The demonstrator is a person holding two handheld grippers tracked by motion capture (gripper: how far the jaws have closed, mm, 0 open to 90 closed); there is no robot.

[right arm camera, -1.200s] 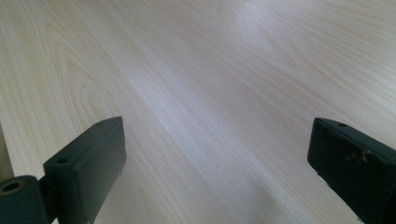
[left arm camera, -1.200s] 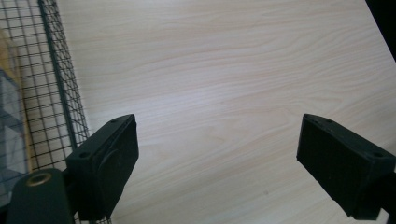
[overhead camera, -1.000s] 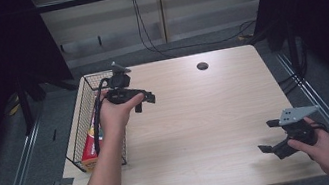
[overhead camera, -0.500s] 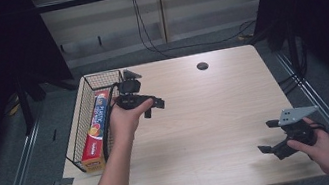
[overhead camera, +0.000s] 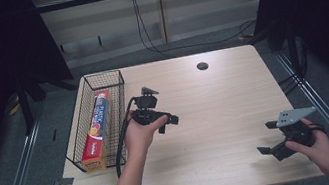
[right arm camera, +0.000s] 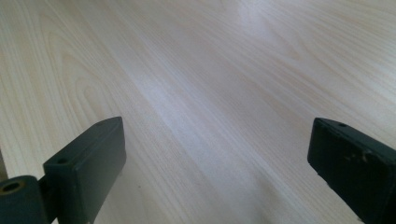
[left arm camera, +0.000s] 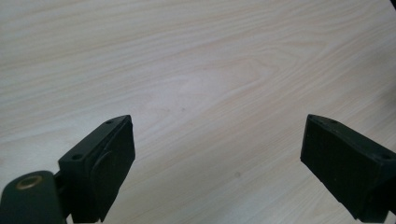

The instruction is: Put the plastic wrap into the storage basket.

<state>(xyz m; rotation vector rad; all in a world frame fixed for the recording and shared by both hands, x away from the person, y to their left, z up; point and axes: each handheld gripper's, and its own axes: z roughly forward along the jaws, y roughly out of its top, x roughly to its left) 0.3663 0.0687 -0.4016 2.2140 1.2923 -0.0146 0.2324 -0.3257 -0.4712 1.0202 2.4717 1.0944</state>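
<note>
Left gripper (overhead camera: 166,121): matte black, blocky, held in the left hand (overhead camera: 140,133) over the table (overhead camera: 214,99) just right of the basket (overhead camera: 86,116); jaws stand wide apart with nothing between them. In the left gripper view the two jaws are chunky black wedges with flat inner pads (left arm camera: 108,165) and small screw holes, a brass-coloured ring at the lower left; bare wood grain shows in the gap. A black cable (overhead camera: 122,132) loops from the gripper down past the forearm. Right gripper (overhead camera: 272,138): same black build, topped by a grey three-cornered plate, held in the right hand (overhead camera: 314,144) near the table's front right corner, well apart from the left; jaws likewise wide and empty, pale grain between them in the right gripper view. Table: light laminate, fine wavy grain, rounded corners, one dark round grommet (overhead camera: 202,66) near the far edge. Basket: black wire mesh, long and rectangular, along the left edge. Inside it lies the box (overhead camera: 97,130), a long narrow carton, orange and blue, lengthwise.
</note>
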